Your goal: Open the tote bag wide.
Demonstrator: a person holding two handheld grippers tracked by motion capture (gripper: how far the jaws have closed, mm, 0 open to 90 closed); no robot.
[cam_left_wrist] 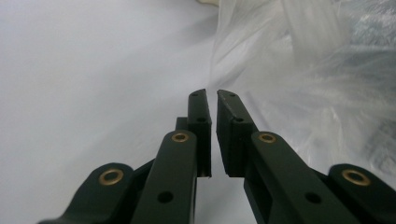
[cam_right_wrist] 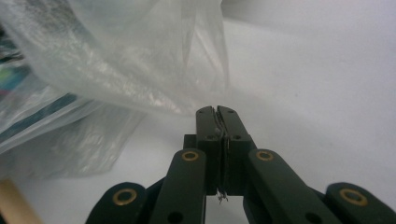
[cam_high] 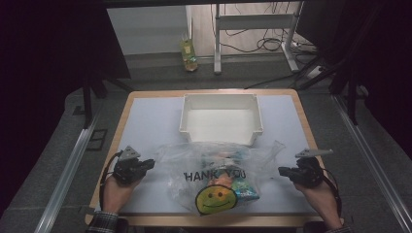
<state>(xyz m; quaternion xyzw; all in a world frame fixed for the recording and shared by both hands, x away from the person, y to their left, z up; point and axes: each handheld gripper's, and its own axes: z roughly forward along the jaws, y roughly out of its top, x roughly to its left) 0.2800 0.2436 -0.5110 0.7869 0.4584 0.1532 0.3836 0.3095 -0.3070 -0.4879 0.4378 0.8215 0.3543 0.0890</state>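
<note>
A clear plastic bag (cam_high: 192, 162) printed THANK YOU with a yellow smiley lies at the table's front middle, with colourful packets inside. My left gripper (cam_high: 149, 163) rests just left of the bag's edge. In the left gripper view the left gripper (cam_left_wrist: 211, 93) has its jaws a narrow slit apart with nothing between them, and the bag (cam_left_wrist: 303, 84) lies to the right. My right gripper (cam_high: 282, 171) is at the bag's right side. In the right gripper view the right gripper (cam_right_wrist: 217, 109) is shut on a thin film of the bag (cam_right_wrist: 116, 60).
An empty white bin (cam_high: 221, 137) stands just behind the bag at mid table. The table (cam_high: 150, 116) has a pale top with wooden edges. A yellow-green bottle (cam_high: 188, 56) and a desk frame with cables stand on the floor beyond.
</note>
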